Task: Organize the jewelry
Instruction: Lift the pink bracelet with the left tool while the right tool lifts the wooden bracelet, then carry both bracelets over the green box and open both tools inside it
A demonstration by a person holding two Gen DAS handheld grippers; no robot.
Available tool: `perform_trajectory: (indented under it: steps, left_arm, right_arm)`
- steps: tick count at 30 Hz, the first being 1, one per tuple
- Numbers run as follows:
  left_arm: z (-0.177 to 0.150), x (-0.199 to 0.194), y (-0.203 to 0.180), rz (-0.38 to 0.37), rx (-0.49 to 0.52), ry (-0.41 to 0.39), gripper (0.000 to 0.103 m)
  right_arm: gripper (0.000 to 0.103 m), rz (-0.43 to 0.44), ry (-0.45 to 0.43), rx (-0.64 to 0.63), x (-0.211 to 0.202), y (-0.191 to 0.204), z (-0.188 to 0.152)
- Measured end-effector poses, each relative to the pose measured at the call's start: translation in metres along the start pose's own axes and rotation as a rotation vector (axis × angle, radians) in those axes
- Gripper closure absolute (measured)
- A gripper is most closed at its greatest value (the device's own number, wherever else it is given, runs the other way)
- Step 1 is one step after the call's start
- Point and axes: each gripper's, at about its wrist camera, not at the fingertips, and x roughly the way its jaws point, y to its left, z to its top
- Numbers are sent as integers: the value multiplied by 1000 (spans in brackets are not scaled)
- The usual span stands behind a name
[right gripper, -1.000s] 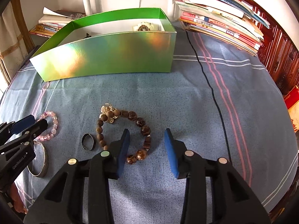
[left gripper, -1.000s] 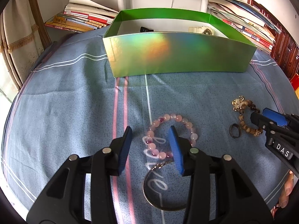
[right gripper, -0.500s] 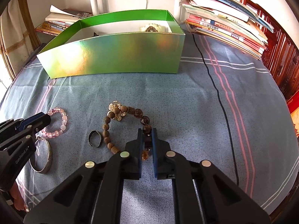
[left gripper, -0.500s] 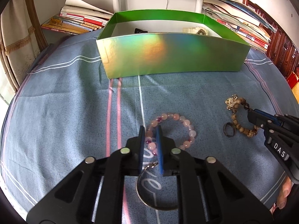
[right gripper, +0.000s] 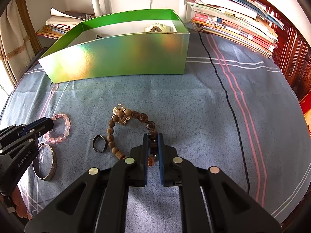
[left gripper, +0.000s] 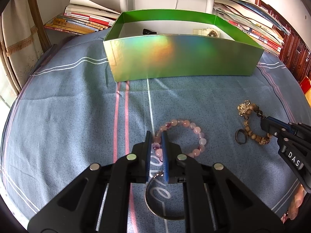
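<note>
My left gripper is shut on the near left side of a pink bead bracelet that lies on the blue cloth. My right gripper is shut on the right side of a brown wooden bead bracelet with a gold charm. The brown bracelet also shows in the left wrist view, and the pink one in the right wrist view. A dark ring and a silver bangle lie on the cloth between them. A green open box stands behind.
The box holds a pale watch and a small black item. Stacks of books lie behind and to the right of the box. A black cable runs across the cloth on the right.
Both grippers were open a second ago and have closed, the left on the pink bracelet, the right on the brown one. Both bracelets still lie on the cloth.
</note>
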Motion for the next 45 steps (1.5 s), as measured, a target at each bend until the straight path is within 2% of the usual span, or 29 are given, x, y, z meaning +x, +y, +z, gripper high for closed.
perform_trajectory:
  steps: [17,28,30,31,32,34,40,41,42,45]
  left_arm:
    - [-1,-7,1,6,-2,-6,94]
    - [-1,-3,3,5,-5,8,94]
    - [0,-2,3,9,-3,8,92]
    - [1,-1,3,13,-2,8,90]
    - [2,-1,4,17,-3,7,85]
    - [3,0,5,19,-3,6,80]
    - [8,4,5,19,3,7,80]
    - [8,4,5,14,3,7,84]
    - [8,4,5,0,4,8,92]
    - [8,2,4,5,6,9,94]
  right_arm:
    - [94,-17,-23,0,-8,3,1]
    - [93,-14,-1,13,-3,0,-2]
    - [88,-16,4,15,-2,-1,-1]
    - [81,-12,1,15,-1,-1,0]
    - [77,-18,-4,13,-1,0,0]
    - [77,-29,-12,6,0,0,2]
    - [78,-38,-8,-6,6,5,6]
    - [85,-34,-8,-9,6,5,6]
    - [90,-27,-6,-15,6,7,5]
    - [92,-16,-7,-25,3,9,5]
